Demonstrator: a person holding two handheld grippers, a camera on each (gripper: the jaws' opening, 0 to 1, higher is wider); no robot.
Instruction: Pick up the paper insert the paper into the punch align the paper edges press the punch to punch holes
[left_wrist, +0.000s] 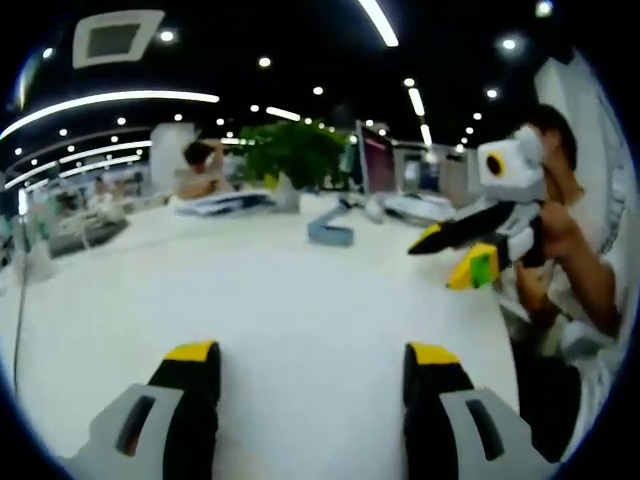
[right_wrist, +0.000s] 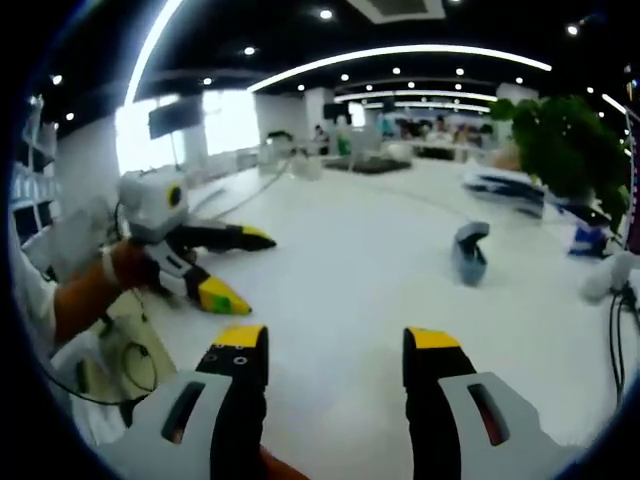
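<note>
The punch (left_wrist: 330, 232) (right_wrist: 470, 252) stands alone on the white surface (left_wrist: 280, 310) (right_wrist: 340, 290), well ahead of both grippers; no paper can be made out. The right gripper (right_wrist: 335, 345) (left_wrist: 452, 262) looks nearer it, with the punch ahead to its right. The left gripper (left_wrist: 315, 355) (right_wrist: 245, 268) sits further back. Both are spread wide and empty.

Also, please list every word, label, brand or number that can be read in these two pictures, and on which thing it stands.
None can be read.
Hole punch on the white table: no lettering can be made out.
Stacked papers or books at the far edge: blurred, unreadable.
Monitor beside the plant: too blurred to read.
</note>
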